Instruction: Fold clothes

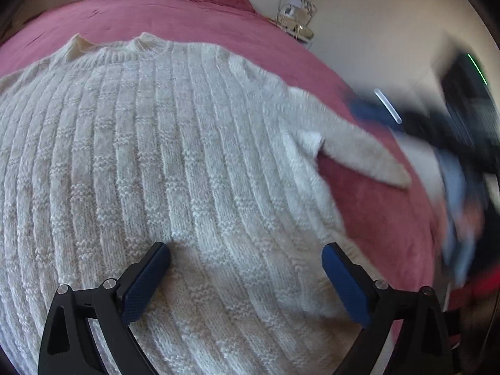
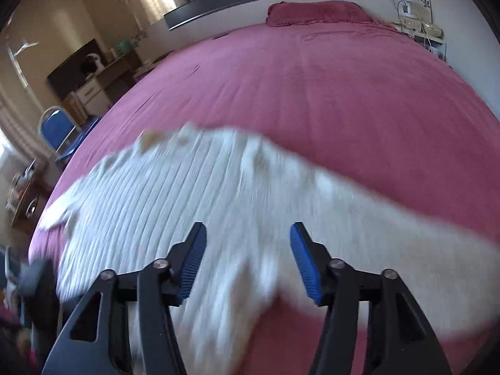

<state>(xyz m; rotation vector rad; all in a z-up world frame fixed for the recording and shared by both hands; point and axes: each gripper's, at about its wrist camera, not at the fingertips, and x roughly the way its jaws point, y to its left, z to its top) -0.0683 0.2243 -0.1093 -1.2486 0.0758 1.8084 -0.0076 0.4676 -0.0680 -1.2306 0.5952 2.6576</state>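
A cream ribbed knit sweater [image 1: 156,156] lies flat on the pink bed [image 1: 193,18], with its collar at the far end and one sleeve [image 1: 359,153] stretched out to the right. My left gripper [image 1: 245,247] hovers open over the sweater's near part, and nothing sits between its blue pads [image 1: 147,278]. In the right wrist view the sweater [image 2: 156,193] is blurred, with its sleeve running off to the right under my right gripper [image 2: 248,226]. That gripper's jaws stand apart above the fabric, and the pads [image 2: 306,262] do not press on it.
A pink pillow [image 2: 312,12] lies at the head of the bed [image 2: 312,93], beside a nightstand [image 2: 422,28] with cables. A blue chair [image 2: 57,128] and a desk [image 2: 93,78] stand to the left of the bed. Blurred dark and blue shapes [image 1: 453,131] fill the left wrist view's right edge.
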